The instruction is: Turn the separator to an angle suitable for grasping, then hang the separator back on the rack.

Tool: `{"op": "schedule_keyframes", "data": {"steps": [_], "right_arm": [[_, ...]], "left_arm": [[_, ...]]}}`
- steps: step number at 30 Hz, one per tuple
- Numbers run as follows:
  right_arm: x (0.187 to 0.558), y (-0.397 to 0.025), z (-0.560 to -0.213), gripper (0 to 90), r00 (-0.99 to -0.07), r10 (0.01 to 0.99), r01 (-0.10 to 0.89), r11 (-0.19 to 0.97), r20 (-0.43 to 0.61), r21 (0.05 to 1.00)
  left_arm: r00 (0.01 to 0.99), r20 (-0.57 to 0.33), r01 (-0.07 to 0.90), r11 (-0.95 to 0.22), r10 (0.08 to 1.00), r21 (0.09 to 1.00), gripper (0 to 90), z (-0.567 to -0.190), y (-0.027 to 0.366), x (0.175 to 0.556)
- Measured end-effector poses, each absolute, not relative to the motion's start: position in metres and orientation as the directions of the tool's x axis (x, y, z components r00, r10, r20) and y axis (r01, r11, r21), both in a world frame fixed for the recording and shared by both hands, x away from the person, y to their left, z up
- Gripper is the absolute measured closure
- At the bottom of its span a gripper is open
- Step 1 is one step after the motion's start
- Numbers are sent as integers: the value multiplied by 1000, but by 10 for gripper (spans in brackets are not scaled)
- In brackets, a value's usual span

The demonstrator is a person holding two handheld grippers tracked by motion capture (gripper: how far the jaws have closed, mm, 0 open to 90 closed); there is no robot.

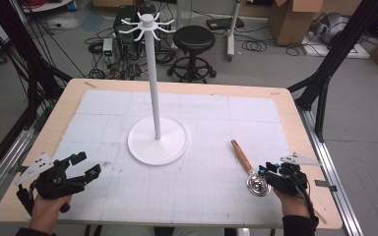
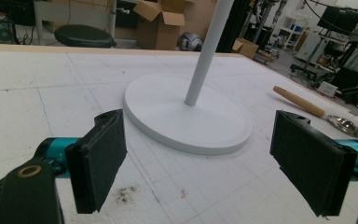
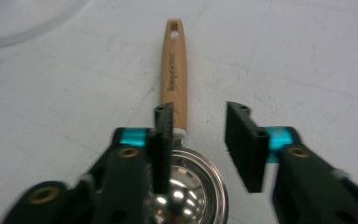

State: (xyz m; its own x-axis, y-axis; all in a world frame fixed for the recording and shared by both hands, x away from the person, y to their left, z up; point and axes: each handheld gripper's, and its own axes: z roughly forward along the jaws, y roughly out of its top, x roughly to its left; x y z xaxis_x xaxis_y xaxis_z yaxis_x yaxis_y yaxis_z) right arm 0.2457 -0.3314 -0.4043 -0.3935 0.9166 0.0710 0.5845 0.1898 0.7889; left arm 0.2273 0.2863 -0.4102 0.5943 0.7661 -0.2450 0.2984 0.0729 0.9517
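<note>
A ladle with a light wooden handle (image 1: pixel 240 154) and a shiny metal bowl (image 1: pixel 258 186) lies flat on the white mat at the right front. My right gripper (image 1: pixel 268 170) hovers open just over the bowl end. In the right gripper view its jaws stand apart (image 3: pixel 203 135). The left jaw is over the spot where the handle (image 3: pixel 173 70) meets the bowl (image 3: pixel 191 193), and the right jaw is off to the side. A white hook stand (image 1: pixel 156 140) rises from the mat's middle. My left gripper (image 1: pixel 87 164) rests wide open at the left front, facing the stand's base (image 2: pixel 186 114).
The stand's tall pole (image 1: pixel 153 73) ends in a ring of white hooks (image 1: pixel 146 25). The left gripper view shows the ladle (image 2: pixel 307 105) to the right of the base. Beyond the table's far edge are a black stool (image 1: pixel 193 40), cables and cardboard boxes (image 1: pixel 290 17).
</note>
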Motion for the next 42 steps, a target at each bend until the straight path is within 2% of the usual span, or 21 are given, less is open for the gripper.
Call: {"op": "schedule_keyframes", "data": {"steps": [1,2,3,4,5,6,7,17,42], "right_arm": [[241,-332,-402,472,-387,920,566,186,60,803],[241,-332,-402,472,-387,920,566,186,60,803],[225,-334,-396,302,-354,934,501,147,47,853],[219,-336,-395,242,-346,937,467,126,50,875],[214,-337,-394,200,-338,940,447,110,53,888],[214,-337,-394,200,-338,940,447,110,53,888],[204,-342,-392,159,-348,936,404,97,55,910],[194,-355,-387,157,-322,943,341,36,81,939],[203,-347,-393,157,-366,926,387,59,94,920]], "left_arm": [[594,-245,298,73,766,952,187,-410,286,227],[595,-246,299,73,765,951,187,-410,286,227],[596,-244,298,71,765,952,187,-410,286,227],[598,-245,297,72,763,952,187,-410,285,227],[602,-244,296,71,761,953,187,-410,285,227],[605,-244,293,73,758,953,187,-409,285,227],[613,-239,283,73,753,956,187,-408,284,226],[618,-260,266,114,741,957,172,-408,291,227],[622,-241,275,81,745,958,176,-410,287,228]]}}
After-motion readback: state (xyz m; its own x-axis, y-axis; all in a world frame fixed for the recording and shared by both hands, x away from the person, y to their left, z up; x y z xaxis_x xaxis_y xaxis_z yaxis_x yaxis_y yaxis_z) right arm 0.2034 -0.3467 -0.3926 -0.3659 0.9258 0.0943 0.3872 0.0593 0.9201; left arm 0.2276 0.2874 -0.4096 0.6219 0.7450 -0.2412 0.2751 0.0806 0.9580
